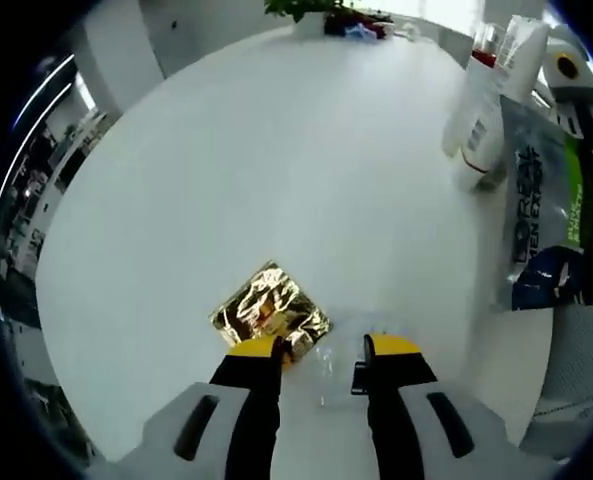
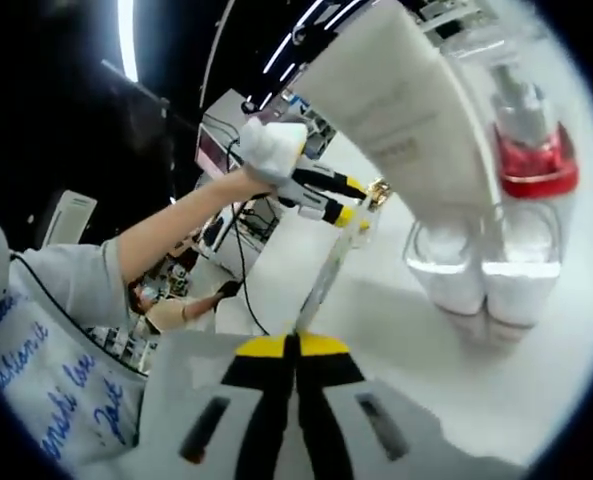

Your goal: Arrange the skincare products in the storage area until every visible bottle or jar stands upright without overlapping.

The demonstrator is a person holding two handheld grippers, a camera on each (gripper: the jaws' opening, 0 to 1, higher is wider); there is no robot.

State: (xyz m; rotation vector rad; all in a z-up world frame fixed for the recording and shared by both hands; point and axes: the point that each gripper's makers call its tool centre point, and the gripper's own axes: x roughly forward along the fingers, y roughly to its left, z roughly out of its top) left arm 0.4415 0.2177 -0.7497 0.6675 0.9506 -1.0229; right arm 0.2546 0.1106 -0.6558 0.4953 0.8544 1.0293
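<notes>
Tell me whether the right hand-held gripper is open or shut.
Shut. In the right gripper view, the right hand-held gripper has its yellow-tipped jaws pressed together with no gap, apparently pinching the edge of a thin clear sheet.

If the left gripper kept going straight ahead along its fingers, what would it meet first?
Probably the crinkled gold foil packet, lying just ahead of the left gripper and slightly toward its left finger. Beyond it the white table looks bare; depth is uncertain.
</notes>
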